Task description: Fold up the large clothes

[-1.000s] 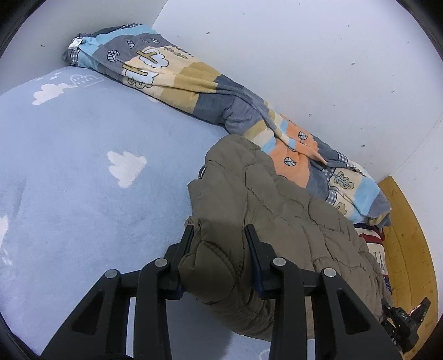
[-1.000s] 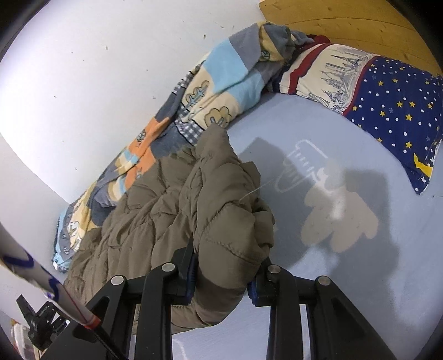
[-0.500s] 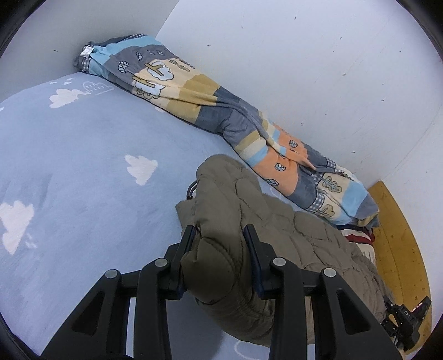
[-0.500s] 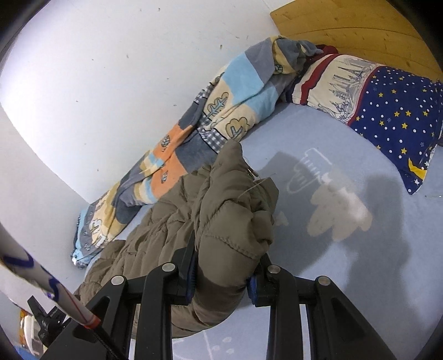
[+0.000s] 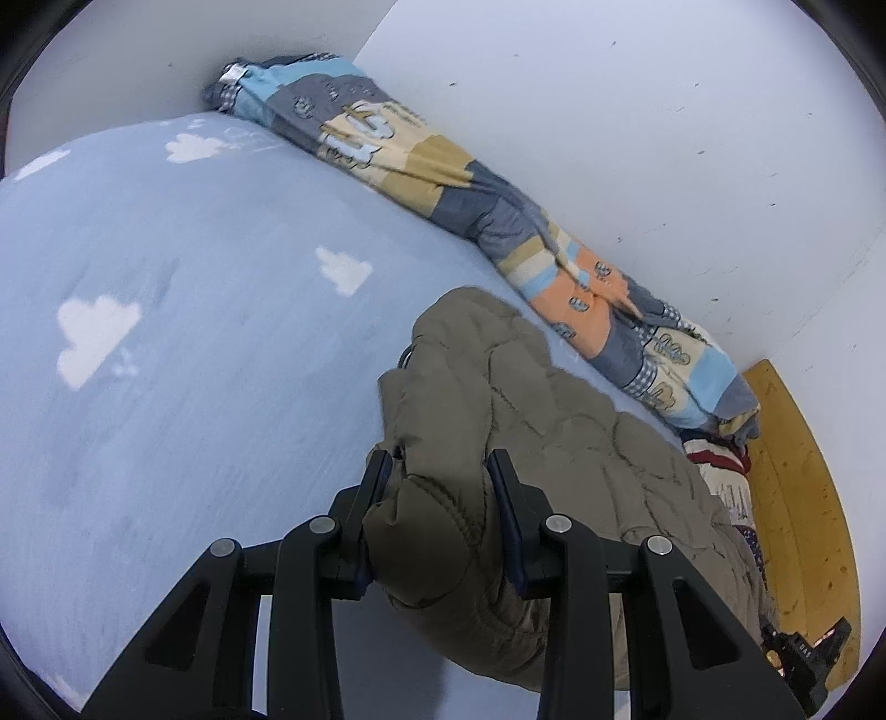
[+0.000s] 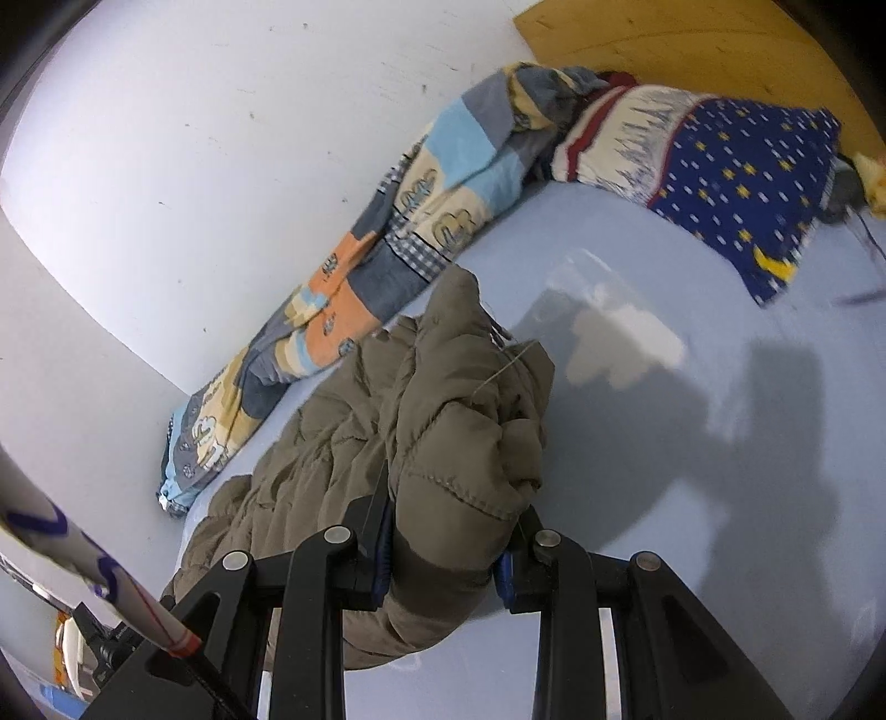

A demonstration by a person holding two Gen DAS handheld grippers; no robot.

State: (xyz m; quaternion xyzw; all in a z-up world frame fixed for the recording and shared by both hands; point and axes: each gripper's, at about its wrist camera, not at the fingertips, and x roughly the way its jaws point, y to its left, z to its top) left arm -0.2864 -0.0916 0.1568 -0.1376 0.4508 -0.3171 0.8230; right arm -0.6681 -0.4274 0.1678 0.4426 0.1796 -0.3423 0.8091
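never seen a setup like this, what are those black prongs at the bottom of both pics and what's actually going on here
The black prongs are two-finger grippers that a person holds, one in each hand. Each carries a fisheye camera looking forward along its fingers, so each picture is that gripper's own view, with curved edges.

One picture is from the left gripper, the other from the right gripper. Each is shut on a bunched part of the same olive padded jacket, which lies on a pale blue bed sheet with white clouds.

Along the wall lies a rolled patchwork quilt. A dark blue starred pillow sits by the wooden headboard.
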